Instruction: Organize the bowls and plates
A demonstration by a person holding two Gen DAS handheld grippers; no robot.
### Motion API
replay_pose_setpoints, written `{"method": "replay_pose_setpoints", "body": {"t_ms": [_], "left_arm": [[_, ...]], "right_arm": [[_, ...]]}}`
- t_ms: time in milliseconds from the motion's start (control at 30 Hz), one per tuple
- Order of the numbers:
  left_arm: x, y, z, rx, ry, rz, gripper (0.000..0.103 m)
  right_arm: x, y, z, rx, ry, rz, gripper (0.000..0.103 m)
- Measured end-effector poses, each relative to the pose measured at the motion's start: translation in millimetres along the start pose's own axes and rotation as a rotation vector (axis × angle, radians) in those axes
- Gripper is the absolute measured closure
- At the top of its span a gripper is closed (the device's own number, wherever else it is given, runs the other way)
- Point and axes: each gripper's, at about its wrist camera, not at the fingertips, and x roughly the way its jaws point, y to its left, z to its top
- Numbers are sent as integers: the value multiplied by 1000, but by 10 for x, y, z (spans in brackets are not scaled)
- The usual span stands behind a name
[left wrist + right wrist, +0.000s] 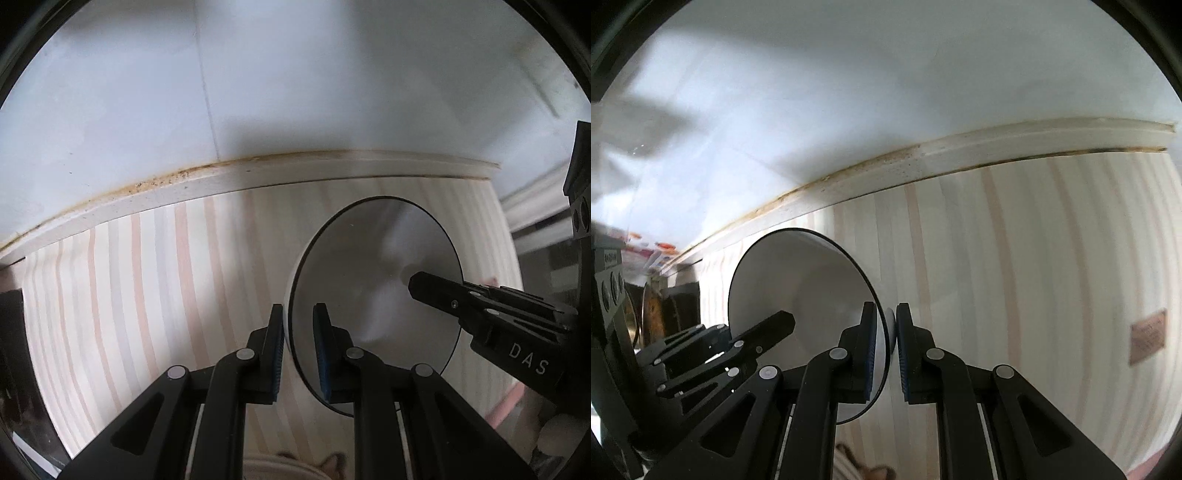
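Observation:
A white bowl with a thin dark rim (373, 280) is held up over the striped table, gripped on both sides. My left gripper (298, 345) is shut on its left rim, one blue-padded finger outside the wall, one inside. My right gripper (886, 350) is shut on the opposite rim of the same bowl (798, 280). Each view shows the other gripper reaching in: the right one (480, 310) in the left wrist view, the left one (738, 343) in the right wrist view.
The table wears a pink-and-white striped cloth (155, 295) and meets a white wall along a stained pale trim (258, 173). Dark clutter sits at the far left (665, 306). A brown label (1148, 336) lies on the cloth at right. A pale rim (273, 467) shows below.

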Motion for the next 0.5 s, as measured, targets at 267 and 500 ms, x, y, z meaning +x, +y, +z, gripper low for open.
{"method": "replay_pose_setpoints", "body": {"t_ms": [267,500], "left_arm": [[-409,-340,-480,81,-4,-37,90],[-424,-732,-941,161,42,-67,90]], "right_arm": [[-687,-62,-675,6,-44,29,91],[-983,-270,-1456,50,-37,19,91]]}}
